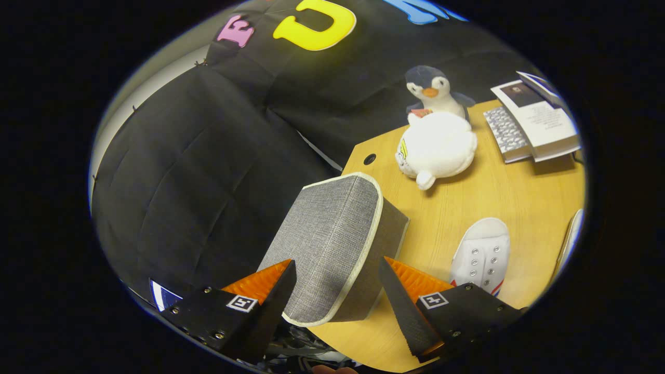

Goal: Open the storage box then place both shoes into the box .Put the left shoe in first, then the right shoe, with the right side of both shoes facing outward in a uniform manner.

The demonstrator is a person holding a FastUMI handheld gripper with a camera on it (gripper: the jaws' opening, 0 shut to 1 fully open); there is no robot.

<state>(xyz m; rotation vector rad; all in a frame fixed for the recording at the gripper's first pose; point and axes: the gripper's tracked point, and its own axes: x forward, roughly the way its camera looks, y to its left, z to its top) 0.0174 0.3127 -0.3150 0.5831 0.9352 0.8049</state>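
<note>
Tongs (pixel 337 291) spread wide, gripping nothing, with the box (pixel 335 244) standing between the fingers and just ahead. Step in hand, seemingly: opening it. Best to come down squarely on the lid's pale piped rim, pinch one edge firmly, and lift gently without dragging the box off the table (pixel 467 208). Grey woven fabric, rounded corners, lid shut. Beyond the right finger, a white shoe (pixel 482 257) with metal eyelets.
</note>
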